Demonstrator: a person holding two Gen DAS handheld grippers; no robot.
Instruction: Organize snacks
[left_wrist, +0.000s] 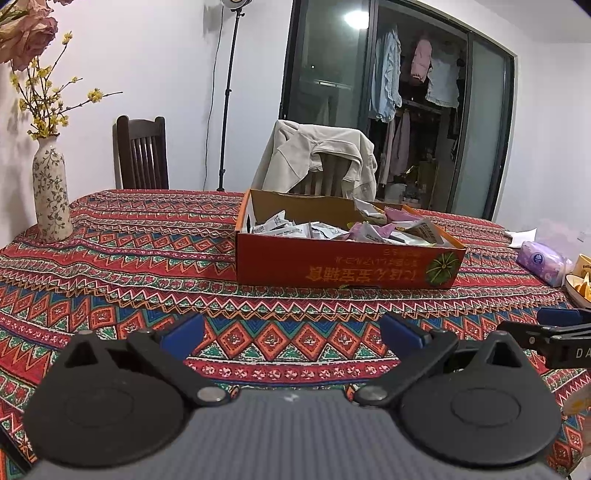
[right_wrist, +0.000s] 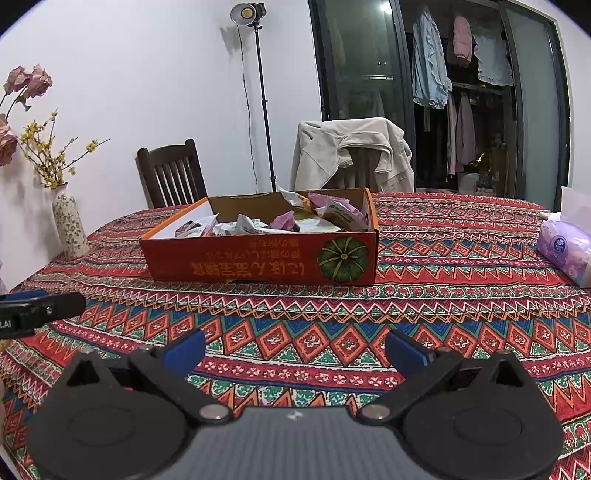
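Observation:
An orange cardboard box (left_wrist: 343, 267) (right_wrist: 258, 260) with a pumpkin picture sits on the patterned tablecloth, holding several white, pink and yellow snack packets (left_wrist: 354, 229) (right_wrist: 295, 219). My left gripper (left_wrist: 291, 332) hovers over the cloth in front of the box, open, nothing between its blue pads. My right gripper (right_wrist: 295, 349) is likewise open and empty, short of the box. Each gripper's tip shows at the edge of the other's view: the right one (left_wrist: 554, 323) and the left one (right_wrist: 40, 304).
A floral vase (left_wrist: 51, 192) (right_wrist: 70, 225) with flowers stands at the table's left edge. A purple tissue pack (left_wrist: 541, 260) (right_wrist: 565, 247) and a dish (left_wrist: 580, 288) lie at the right. Two chairs, one draped with a beige jacket (left_wrist: 317, 158), stand behind the table.

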